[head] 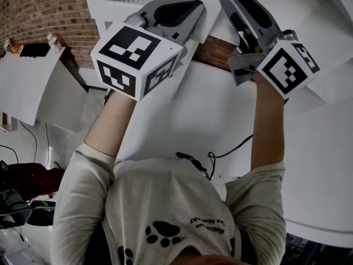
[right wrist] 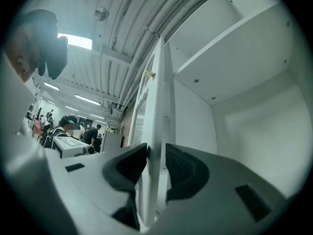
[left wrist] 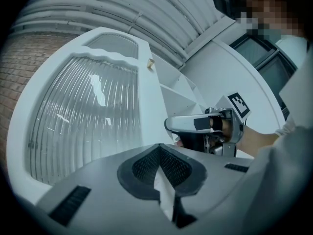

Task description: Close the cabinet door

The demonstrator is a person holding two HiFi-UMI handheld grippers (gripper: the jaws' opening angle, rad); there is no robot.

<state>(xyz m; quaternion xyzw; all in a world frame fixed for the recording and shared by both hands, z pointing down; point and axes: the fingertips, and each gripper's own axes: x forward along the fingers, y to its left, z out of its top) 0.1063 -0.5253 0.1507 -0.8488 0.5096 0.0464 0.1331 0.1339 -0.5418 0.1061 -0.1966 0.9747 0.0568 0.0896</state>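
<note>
cabinet door (right wrist: 157, 106): open and edge-on in your right gripper view; its white edge runs from 6 o'clock up toward 12 o'clock, straight between the jaws.
door against the fingers: your right gripper (right wrist: 155, 163) is clamped on that edge. one dark pad (right wrist: 131, 166) presses the face at 9 o'clock and the other the face at 3 o'clock, both touching the door.
ribbed glass (left wrist: 83, 116): fills the door's front in your left gripper view, at 9 to 10 o'clock from those jaws.
knob (left wrist: 150, 64): small, on the door's frame at 12 o'clock, well above both grippers.
left gripper (left wrist: 159, 153): points at the door's front with its pads met at the tips. a white sliver shows in the gap behind them; you cannot tell what it is, nor whether the tips touch the door.
grippers to each other: in your left gripper view the right one sits near, at 3 o'clock. in the head view the left is at 11 o'clock and the right at 1 o'clock.
cabinet (right wrist: 254, 131): its white inside lies open at 3 o'clock of the door's edge, with a shelf (right wrist: 230, 67) across it at 1 to 2 o'clock.
brick wall (head: 38, 10): at 10 o'clock in the head view.
people (right wrist: 63, 126): far off at 9 o'clock in your right gripper view.
</note>
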